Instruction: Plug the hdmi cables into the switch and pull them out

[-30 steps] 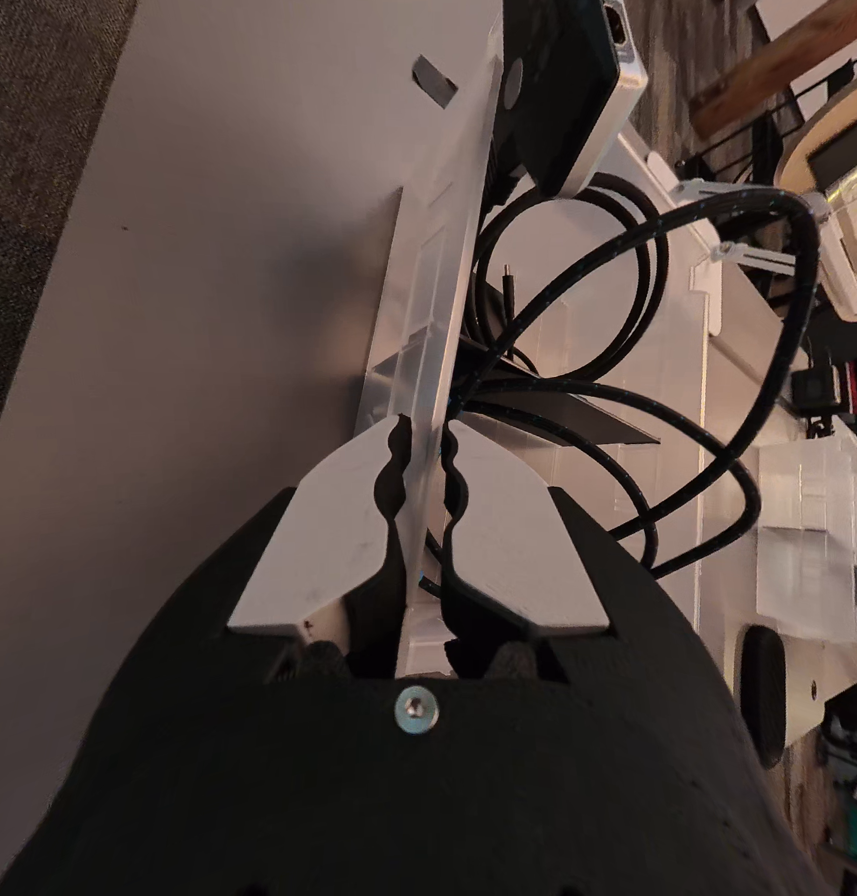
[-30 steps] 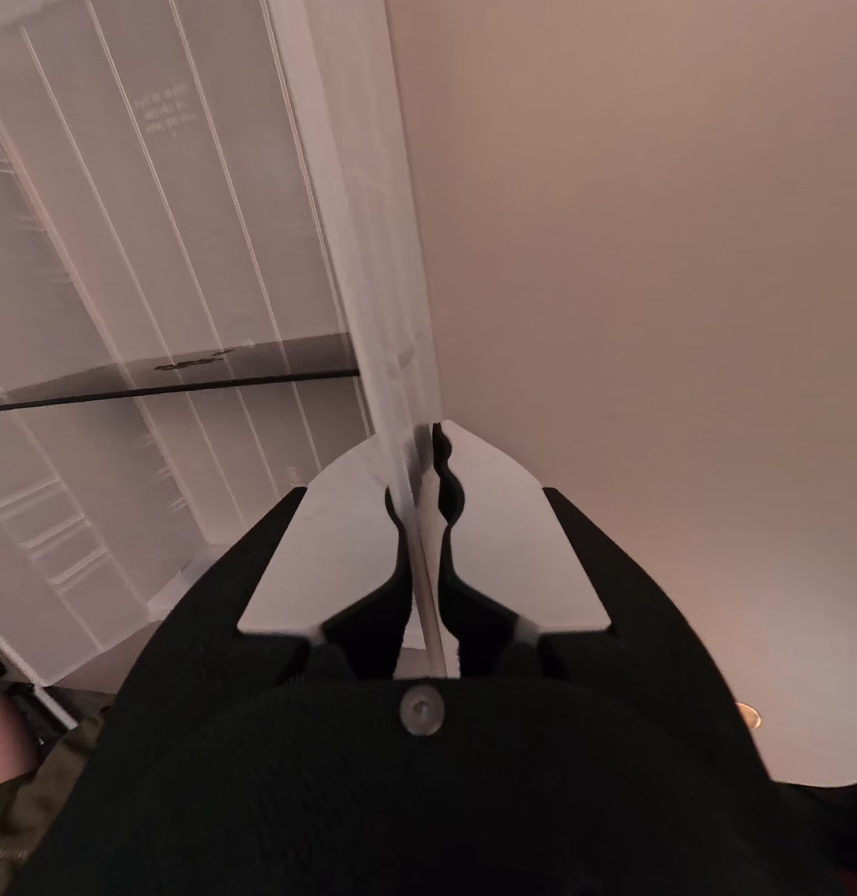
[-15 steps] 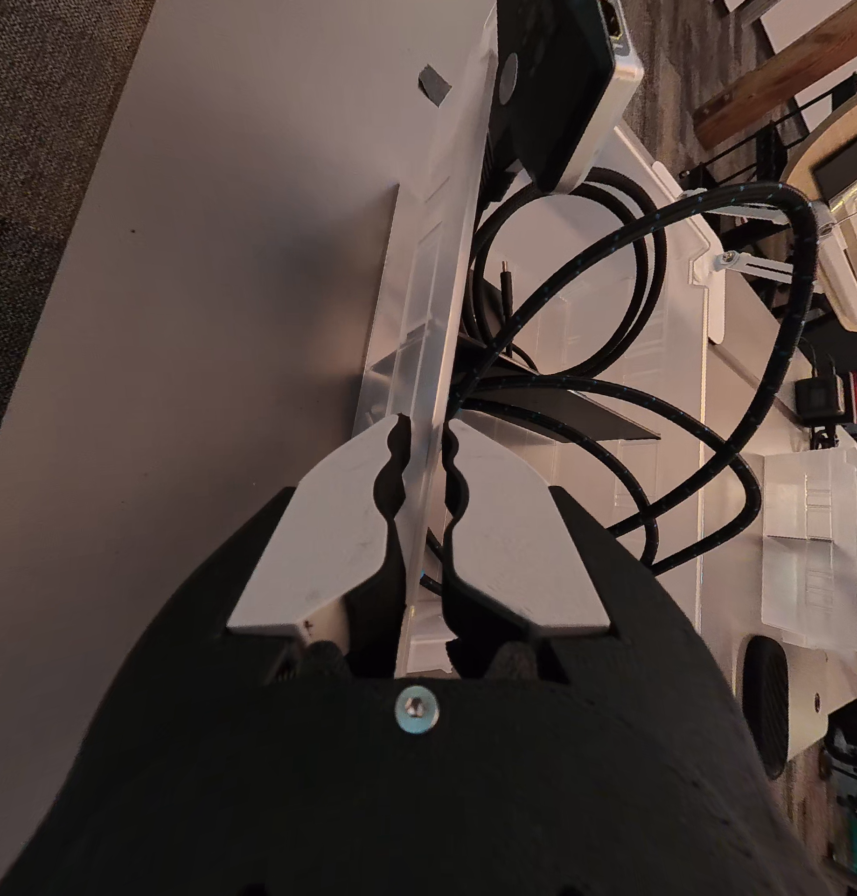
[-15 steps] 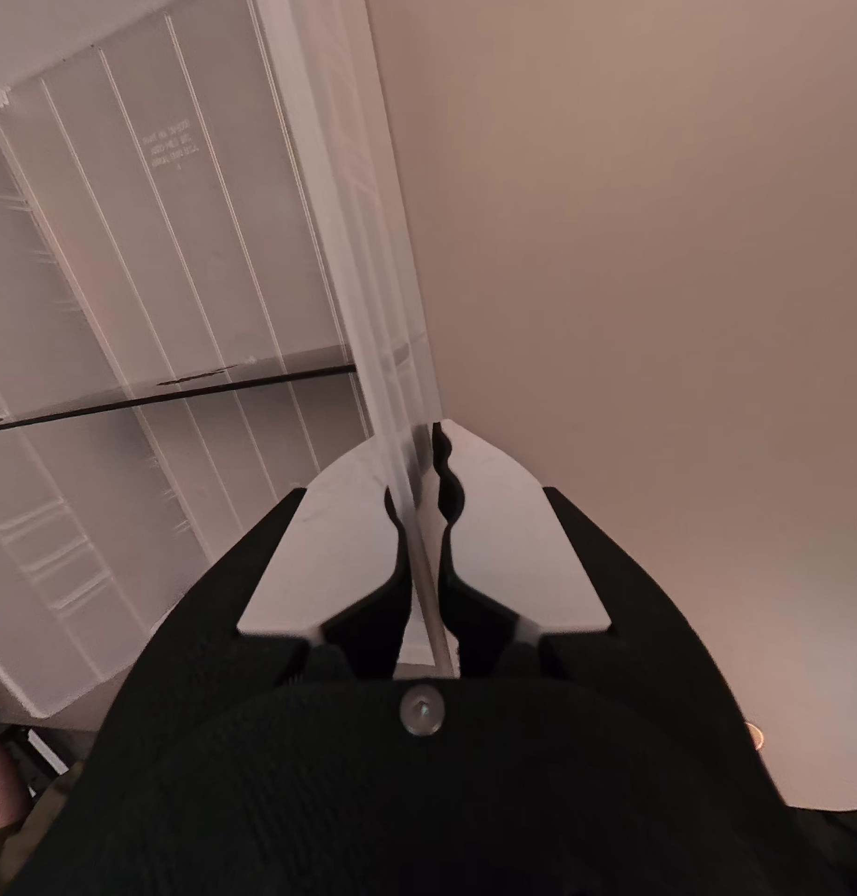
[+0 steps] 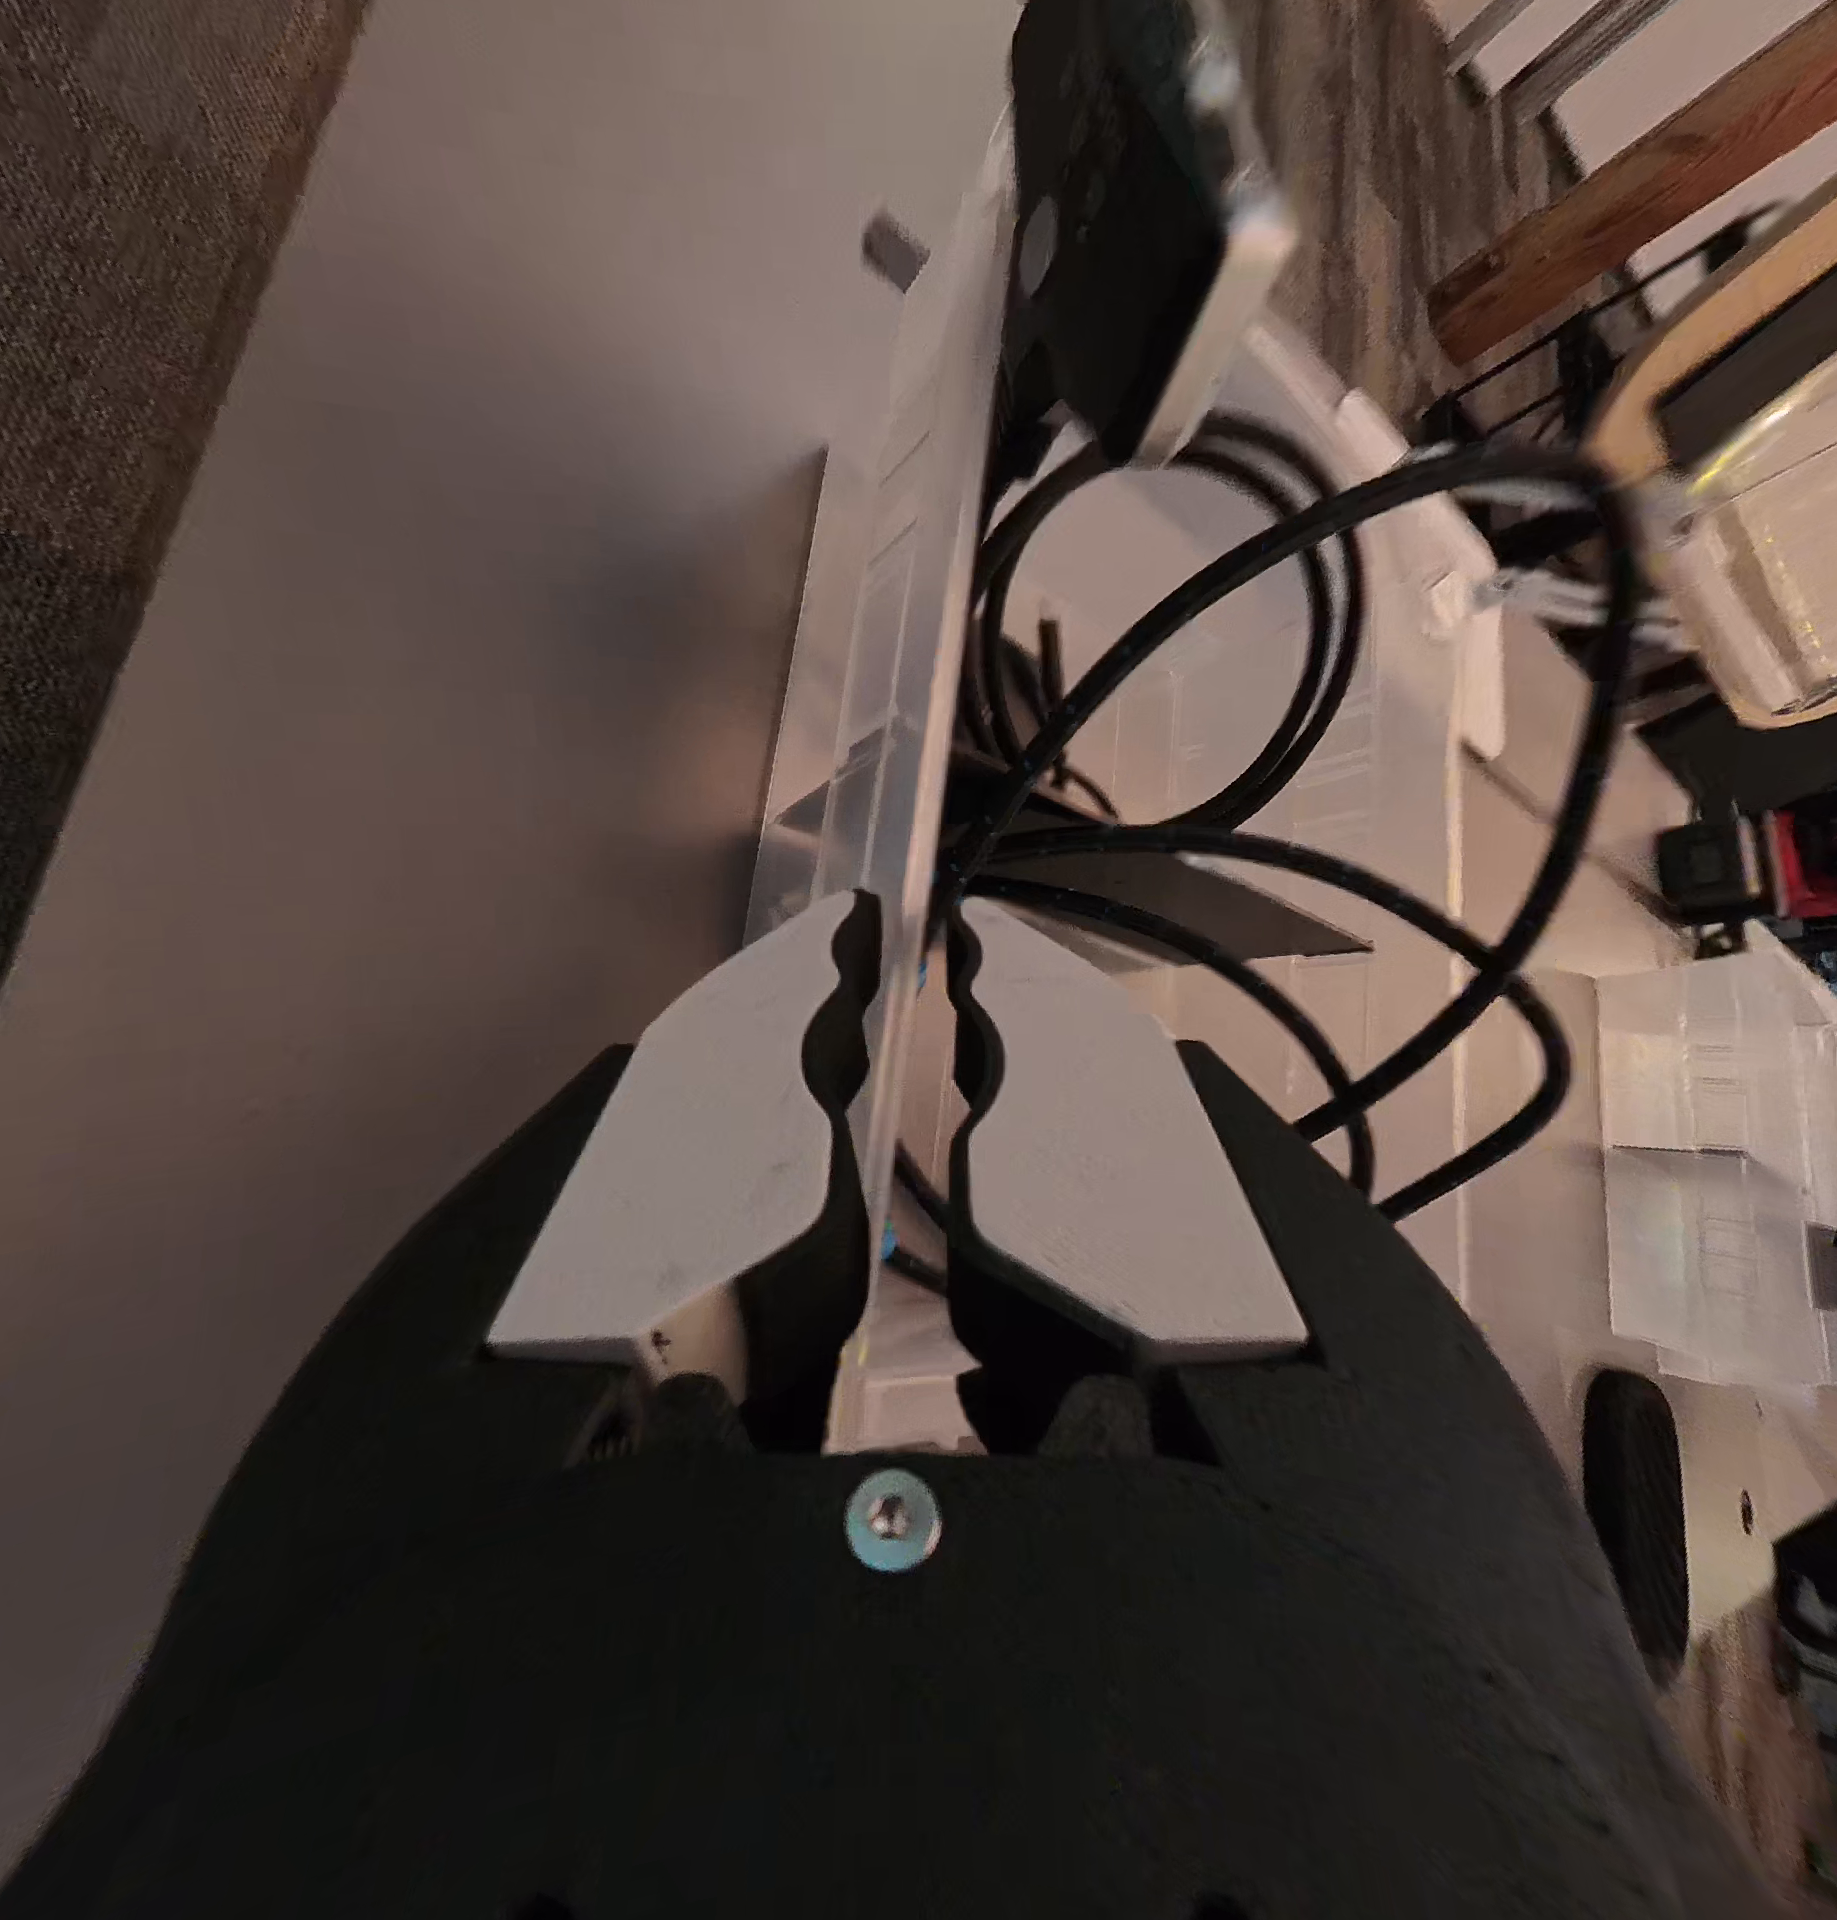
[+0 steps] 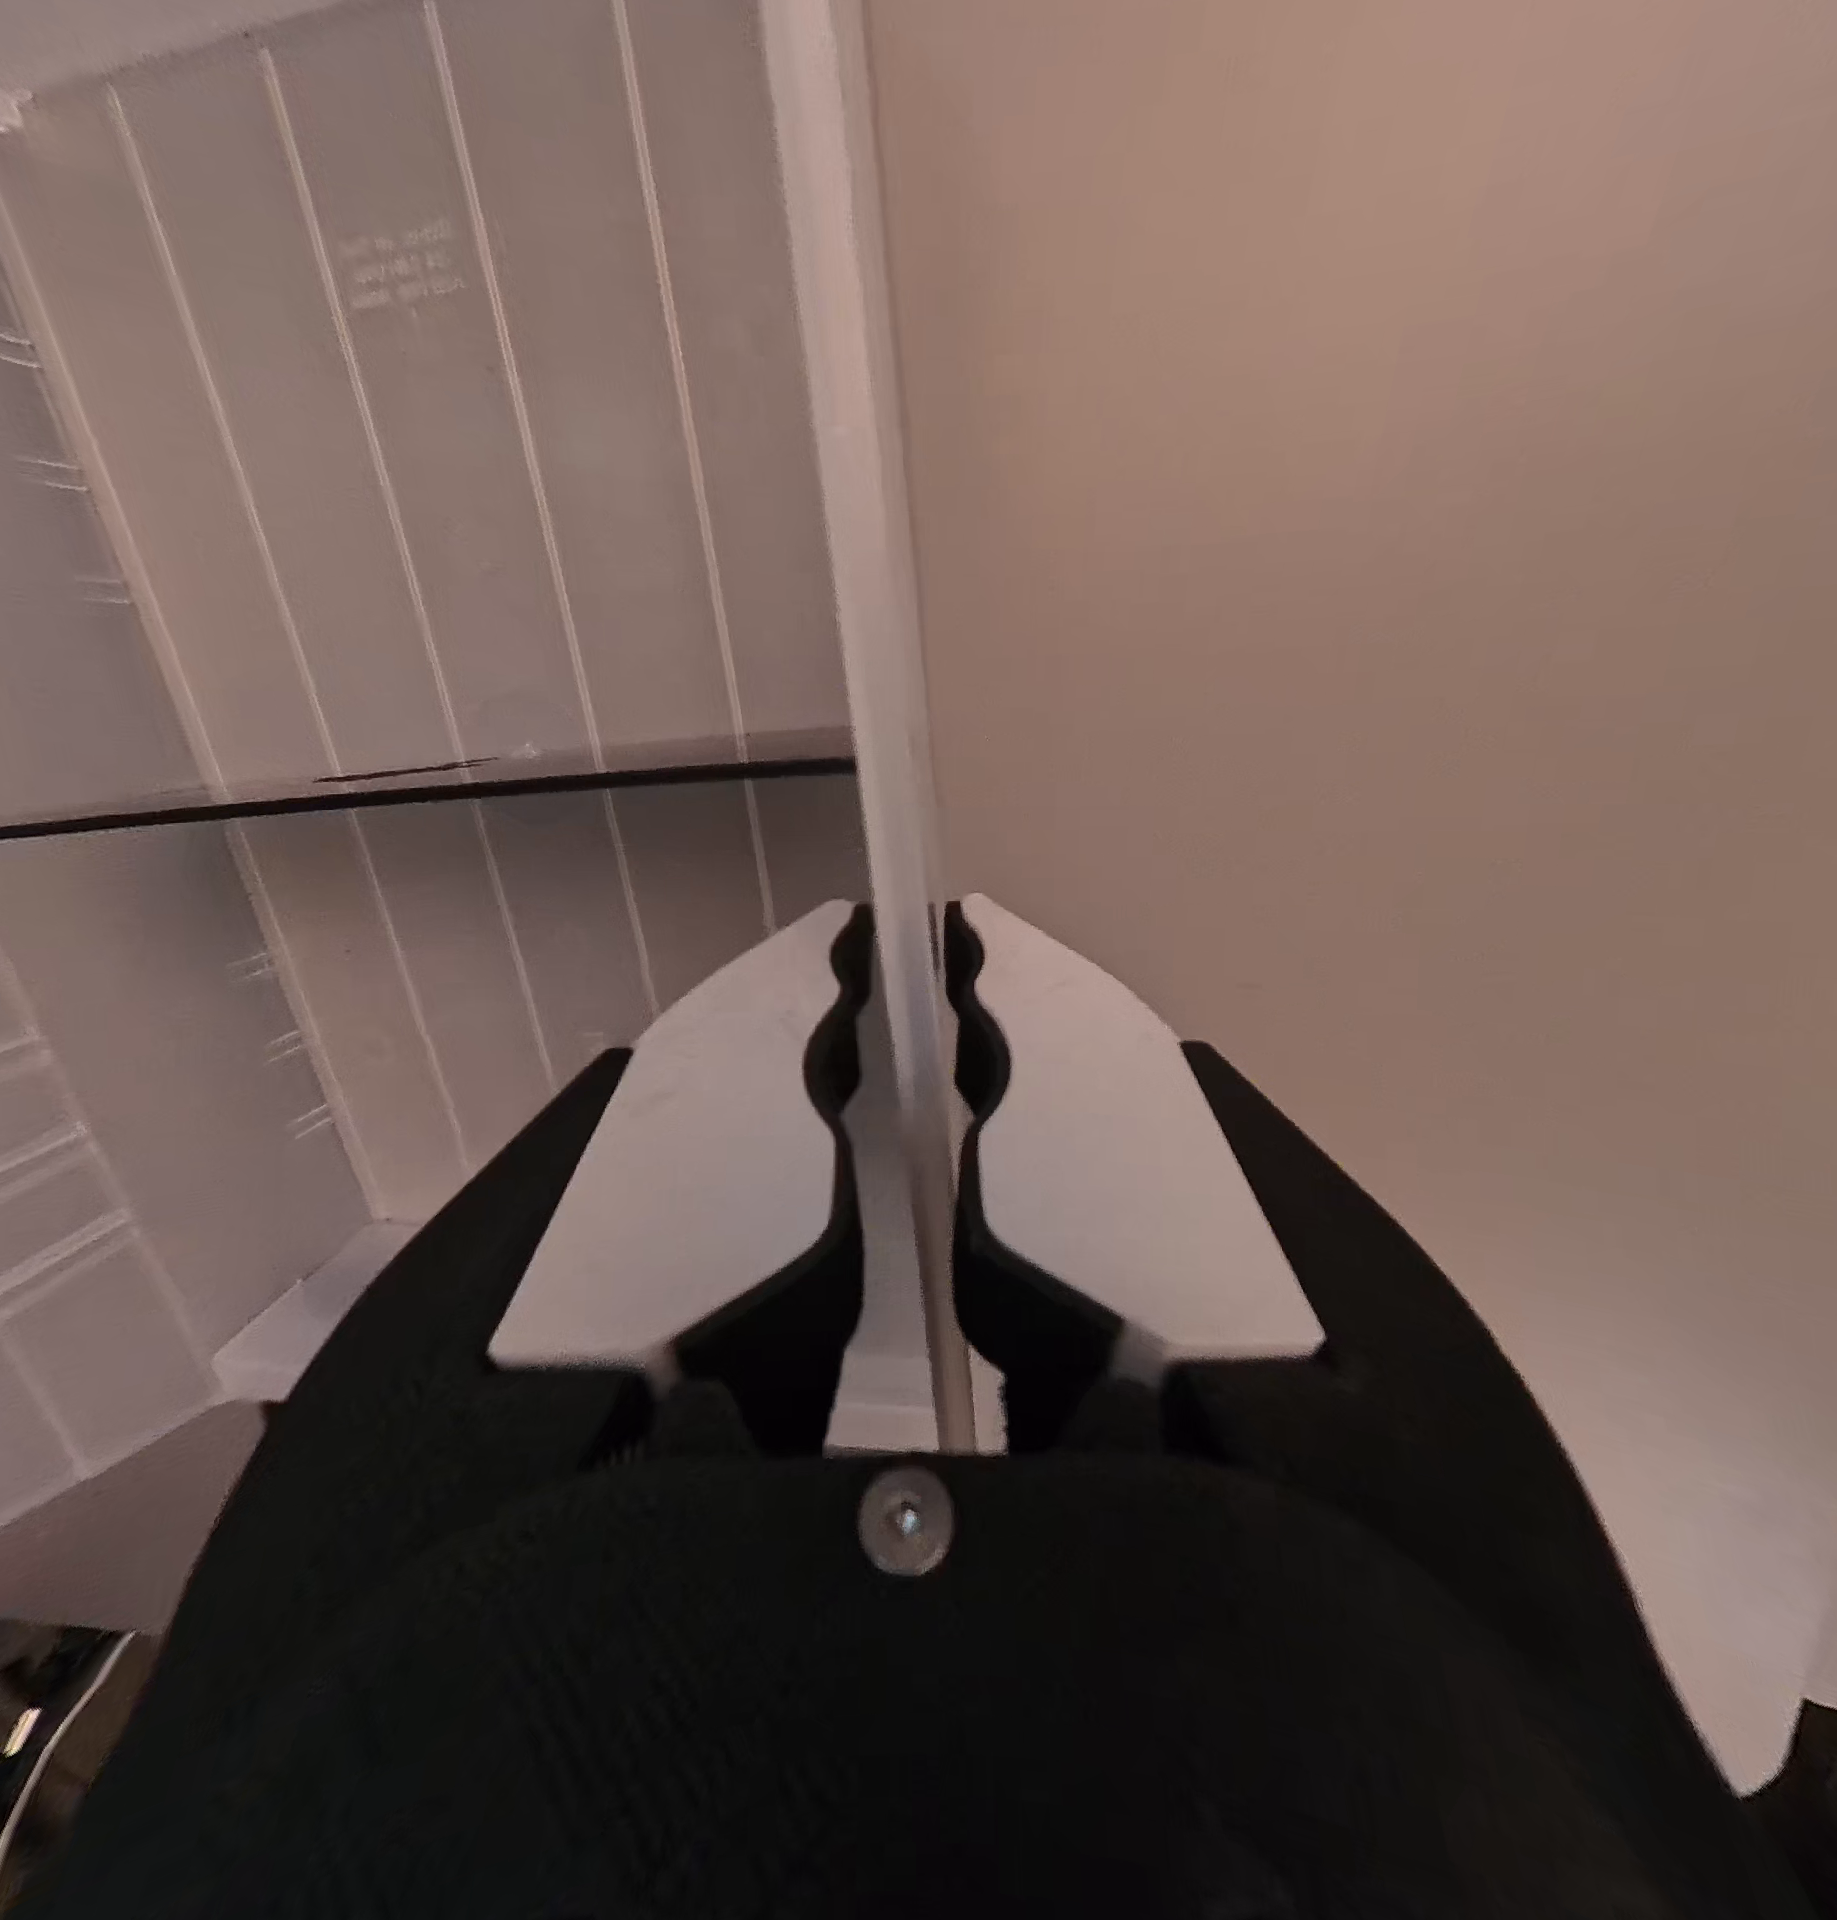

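A clear plastic bin (image 5: pixel 893 623) sits on a white table (image 5: pixel 478 520). Inside it lie the black switch with a pale edge (image 5: pixel 1101 208) and looped black braided HDMI cables (image 5: pixel 1309 582); no plug shows in a port. My left gripper (image 5: pixel 914 914) is shut on one bin wall, one finger outside and one inside. My right gripper (image 6: pixel 903 914) is shut on another bin wall (image 6: pixel 841 416), with the ribbed bin floor (image 6: pixel 374 520) to its left. The right wrist view shows neither the switch nor the cables.
A flat black piece (image 5: pixel 1205 914) lies in the bin and shows as a dark line (image 6: pixel 374 800) in the right wrist view. Grey carpet (image 5: pixel 83 312) lies left of the table. A wooden beam (image 5: pixel 1672 177) and another clear container (image 5: pixel 1724 1143) stand beyond the bin.
Both grippers keep their hold on the bin walls. The views have shifted and blurred; in the right wrist view the wall now stands more upright between the fingers.
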The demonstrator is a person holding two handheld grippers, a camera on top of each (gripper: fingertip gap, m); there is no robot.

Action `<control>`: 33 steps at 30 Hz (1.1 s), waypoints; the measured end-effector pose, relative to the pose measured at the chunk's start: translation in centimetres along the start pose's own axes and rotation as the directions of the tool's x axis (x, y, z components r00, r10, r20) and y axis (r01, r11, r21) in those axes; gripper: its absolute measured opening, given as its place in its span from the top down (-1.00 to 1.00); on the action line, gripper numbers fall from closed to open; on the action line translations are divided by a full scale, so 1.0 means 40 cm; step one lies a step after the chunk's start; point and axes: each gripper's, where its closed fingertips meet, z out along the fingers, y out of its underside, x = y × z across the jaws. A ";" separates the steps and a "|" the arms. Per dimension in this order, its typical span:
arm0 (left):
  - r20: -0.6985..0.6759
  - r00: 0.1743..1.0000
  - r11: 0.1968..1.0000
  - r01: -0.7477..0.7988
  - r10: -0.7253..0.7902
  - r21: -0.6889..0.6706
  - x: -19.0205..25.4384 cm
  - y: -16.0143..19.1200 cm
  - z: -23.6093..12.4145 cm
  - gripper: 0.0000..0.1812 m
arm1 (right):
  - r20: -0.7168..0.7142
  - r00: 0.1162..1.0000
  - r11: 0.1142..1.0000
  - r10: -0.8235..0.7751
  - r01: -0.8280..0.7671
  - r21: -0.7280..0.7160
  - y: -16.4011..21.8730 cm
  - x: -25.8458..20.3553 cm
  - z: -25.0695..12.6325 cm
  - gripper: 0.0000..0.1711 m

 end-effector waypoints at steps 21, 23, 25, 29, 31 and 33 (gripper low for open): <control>0.203 0.811 0.811 -0.575 0.548 0.108 0.142 -0.097 0.094 0.58 | -0.110 0.866 0.200 -0.487 0.233 0.952 -0.195 -0.493 -0.627 0.53; 0.218 0.801 0.806 -0.585 0.558 0.087 0.141 -0.094 0.109 0.59 | -0.111 0.828 0.018 -0.550 0.144 0.989 -0.151 -0.569 -0.716 0.53; 0.229 0.785 0.795 -0.603 0.576 0.069 0.142 -0.091 0.125 0.62 | -0.129 0.805 -0.130 -0.579 0.065 0.989 -0.108 -0.623 -0.789 0.55; 0.288 0.746 0.774 -0.633 0.600 0.027 0.116 -0.086 0.147 0.78 | -0.146 0.741 -0.227 -0.655 -0.009 0.974 -0.050 -0.708 -0.845 0.62; 0.284 0.742 0.765 -0.643 0.607 0.044 0.122 -0.089 0.144 0.90 | -0.148 0.715 -0.228 -0.683 -0.016 0.974 -0.037 -0.732 -0.836 0.64; 0.272 0.736 0.754 -0.655 0.619 0.056 0.138 -0.092 0.132 0.90 | -0.151 0.698 -0.217 -0.700 -0.006 0.976 -0.035 -0.745 -0.814 0.68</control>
